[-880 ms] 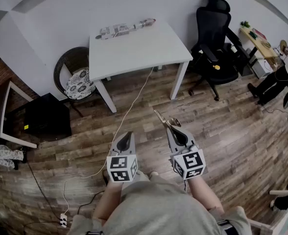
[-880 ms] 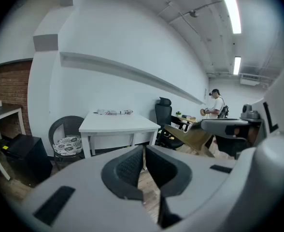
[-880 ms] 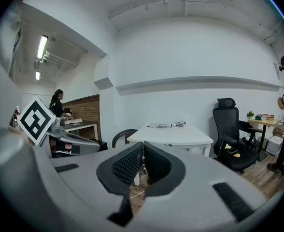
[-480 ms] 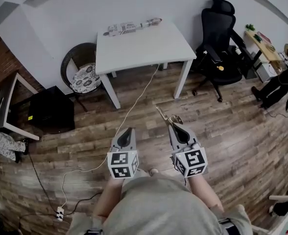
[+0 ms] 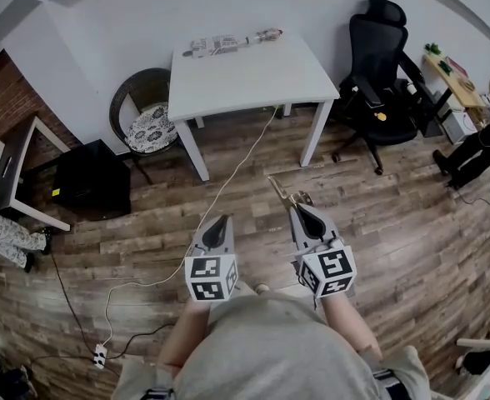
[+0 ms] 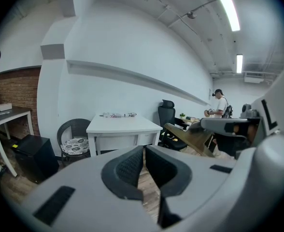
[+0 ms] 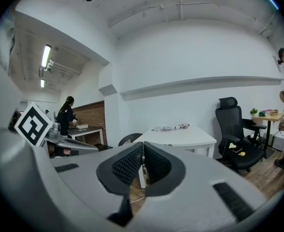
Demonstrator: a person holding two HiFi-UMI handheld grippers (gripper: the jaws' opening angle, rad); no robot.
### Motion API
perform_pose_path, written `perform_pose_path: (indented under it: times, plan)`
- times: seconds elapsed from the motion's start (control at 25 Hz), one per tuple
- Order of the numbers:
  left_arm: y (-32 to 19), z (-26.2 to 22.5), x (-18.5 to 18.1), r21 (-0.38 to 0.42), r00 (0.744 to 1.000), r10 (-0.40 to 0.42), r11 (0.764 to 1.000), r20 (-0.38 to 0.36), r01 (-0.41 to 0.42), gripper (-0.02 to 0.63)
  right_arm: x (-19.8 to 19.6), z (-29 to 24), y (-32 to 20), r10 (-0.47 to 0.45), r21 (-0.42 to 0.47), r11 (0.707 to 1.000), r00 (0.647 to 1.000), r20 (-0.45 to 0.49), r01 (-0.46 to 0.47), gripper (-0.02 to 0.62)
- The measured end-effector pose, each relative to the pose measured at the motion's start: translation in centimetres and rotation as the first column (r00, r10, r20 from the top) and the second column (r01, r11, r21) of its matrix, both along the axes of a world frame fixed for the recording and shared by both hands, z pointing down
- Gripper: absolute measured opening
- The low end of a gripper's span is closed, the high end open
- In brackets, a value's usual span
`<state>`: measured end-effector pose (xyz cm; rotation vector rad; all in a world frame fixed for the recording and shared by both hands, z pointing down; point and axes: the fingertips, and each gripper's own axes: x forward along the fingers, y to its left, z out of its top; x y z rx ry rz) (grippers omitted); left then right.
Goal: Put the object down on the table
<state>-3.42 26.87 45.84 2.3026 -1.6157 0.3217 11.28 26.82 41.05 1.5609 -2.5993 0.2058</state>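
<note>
My right gripper [image 5: 297,207] is shut on a thin golden-tan object [image 5: 280,192] that sticks out ahead of its jaws, over the wood floor. In the right gripper view the pads [image 7: 127,166] press on a thin metal strip [image 7: 143,167]. The left gripper view shows that object [image 6: 188,137] as a flat tan piece slanting out of the right gripper [image 6: 231,128]. My left gripper [image 5: 221,221] hangs beside it, shut, with nothing between its pads [image 6: 131,164]. The white table [image 5: 253,77] stands ahead, a good way beyond both grippers.
A long patterned item [image 5: 228,42] lies at the table's far edge. A wicker chair [image 5: 145,117] and a black box [image 5: 89,192] stand to the left, a black office chair [image 5: 380,67] to the right. A white cable [image 5: 216,202] runs across the floor from the table.
The table and the chairs have shifted right and a little down in the head view. Both grippers keep their pose, and the golden object stays held.
</note>
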Motion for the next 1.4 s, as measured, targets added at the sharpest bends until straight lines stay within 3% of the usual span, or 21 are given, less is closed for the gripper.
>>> perform_pose_path:
  times: [0.8,1.4]
  plan:
    - [-3.4,0.4,2.2,-0.001,0.999,0.037,0.999,0.002,-0.037,0.017,1.8,0.6,-3.0,0.023,0.004,1.0,1.0,0.008,-0.023,0.009]
    - [-14.5,1.3,0.9,-0.009,0.999,0.029,1.0,-0.019,-0.029,0.017,0.9,1.0,-13.8,0.033,-0.003,0.999,0.999,0.003,-0.033,0.009]
